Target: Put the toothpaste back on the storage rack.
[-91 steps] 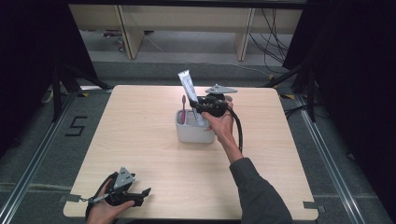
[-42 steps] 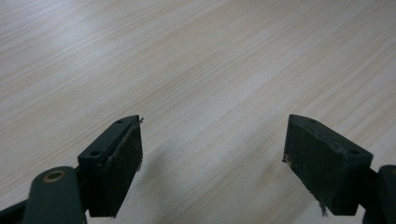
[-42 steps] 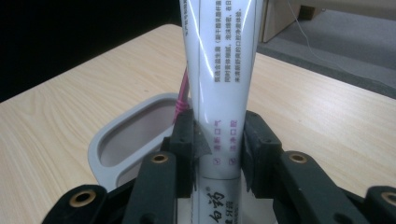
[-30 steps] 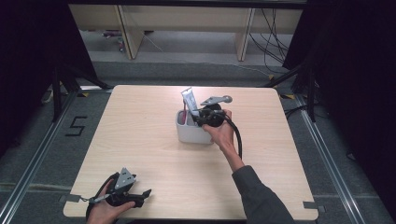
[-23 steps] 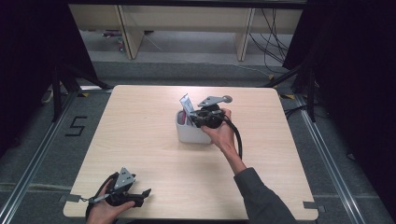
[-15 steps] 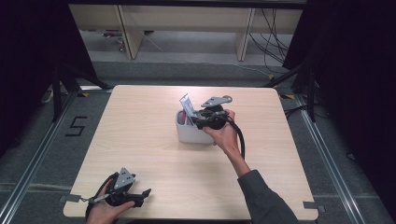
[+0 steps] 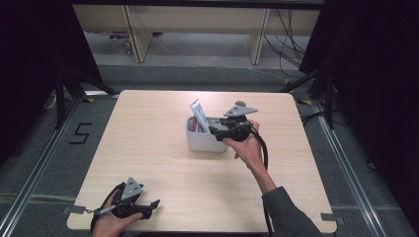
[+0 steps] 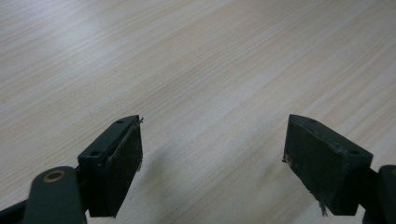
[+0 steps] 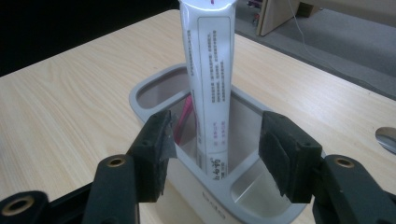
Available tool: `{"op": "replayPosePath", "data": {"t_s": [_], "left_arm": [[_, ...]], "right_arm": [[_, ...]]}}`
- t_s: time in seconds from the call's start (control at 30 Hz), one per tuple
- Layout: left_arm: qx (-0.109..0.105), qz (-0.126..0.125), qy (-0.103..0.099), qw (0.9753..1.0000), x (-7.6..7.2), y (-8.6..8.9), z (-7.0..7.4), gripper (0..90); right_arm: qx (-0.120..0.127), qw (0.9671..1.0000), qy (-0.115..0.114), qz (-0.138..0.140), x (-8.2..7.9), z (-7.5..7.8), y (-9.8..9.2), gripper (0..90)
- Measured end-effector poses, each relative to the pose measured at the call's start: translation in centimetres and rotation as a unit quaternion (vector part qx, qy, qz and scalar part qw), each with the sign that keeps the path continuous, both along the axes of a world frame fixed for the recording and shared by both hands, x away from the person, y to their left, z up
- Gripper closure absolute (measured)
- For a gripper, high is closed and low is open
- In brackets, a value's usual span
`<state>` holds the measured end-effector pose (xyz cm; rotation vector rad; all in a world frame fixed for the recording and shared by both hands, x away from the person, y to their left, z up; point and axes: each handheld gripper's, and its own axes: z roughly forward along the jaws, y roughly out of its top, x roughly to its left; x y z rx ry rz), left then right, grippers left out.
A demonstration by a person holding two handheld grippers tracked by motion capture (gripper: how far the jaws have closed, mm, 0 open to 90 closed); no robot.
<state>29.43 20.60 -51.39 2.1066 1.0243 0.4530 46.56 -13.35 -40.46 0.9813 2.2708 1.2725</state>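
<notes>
Two hand-held grippers are in your hands: your right hand-held gripper [image 9: 212, 154] sits at the centre of the high view, jaws spread apart on either side of a white tube [image 9: 208, 79] without touching it. That tube stands upright in the larger compartment of a grey holder [image 7: 201, 141] at mid-tabletop [image 7: 148, 128]. Your left hand-held gripper [image 8: 212, 163] rests at the lower left of the high view, jaws wide apart over bare wood.
</notes>
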Motion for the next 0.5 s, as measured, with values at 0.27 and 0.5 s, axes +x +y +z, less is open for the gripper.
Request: {"op": "replayPosePath", "data": {"t_s": [0.27,0.5], "left_arm": [[0.003,0.001,0.001,1.0000,0.0,0.1,0.1,18.8],[0.005,0.001,0.002,1.0000,-0.1,0.1,0.1,18.8]], "right_arm": [[0.015,0.9999,0.003,-0.002,-0.7,-0.3,-0.9,42.6],[0.016,0.9999,0.001,-0.002,-1.3,-0.1,-1.4,41.0]]}}
